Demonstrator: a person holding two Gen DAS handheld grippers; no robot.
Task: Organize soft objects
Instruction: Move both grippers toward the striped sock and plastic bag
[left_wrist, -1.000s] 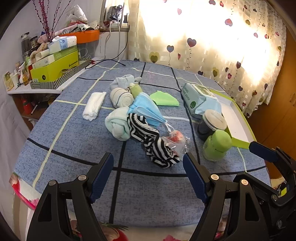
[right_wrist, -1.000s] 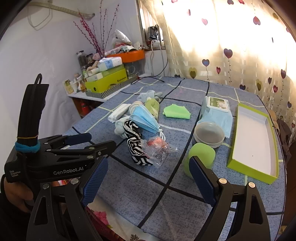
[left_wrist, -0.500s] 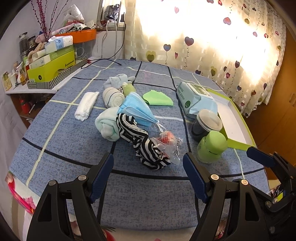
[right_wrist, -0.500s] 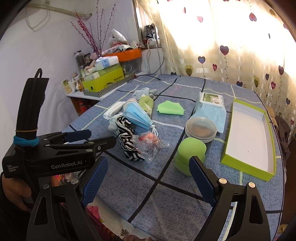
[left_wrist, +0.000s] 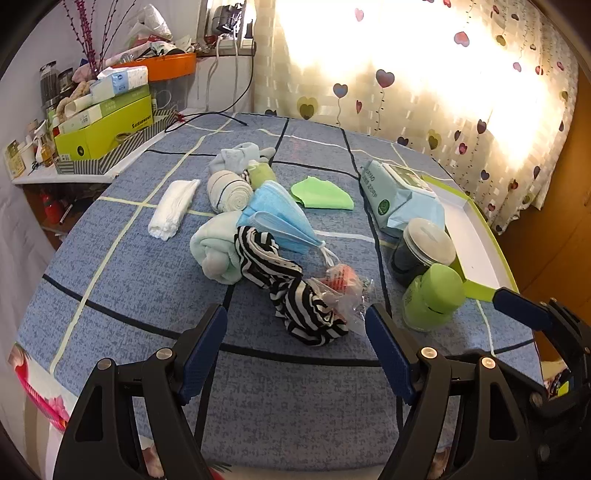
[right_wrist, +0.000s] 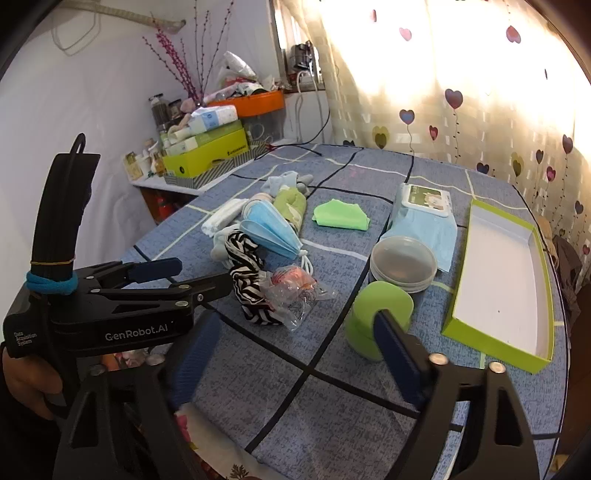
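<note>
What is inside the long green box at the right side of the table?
The green box shows only its bare white floor; no object lies in it. The strip just behind its near wall is hidden in both views.

black grippers (left_wrist: 295, 347), blue pads (left_wrist: 388, 354), silver screws

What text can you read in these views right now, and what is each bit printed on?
"GenRobot.AI": side of the left gripper.
"Data Acquisition System": small print on that same body.
Yellow-green box on the side shelf: a brand word, too blurred to spell.
Wet-wipes pack: label unreadable.
Tissue pack: print too small.
</note>
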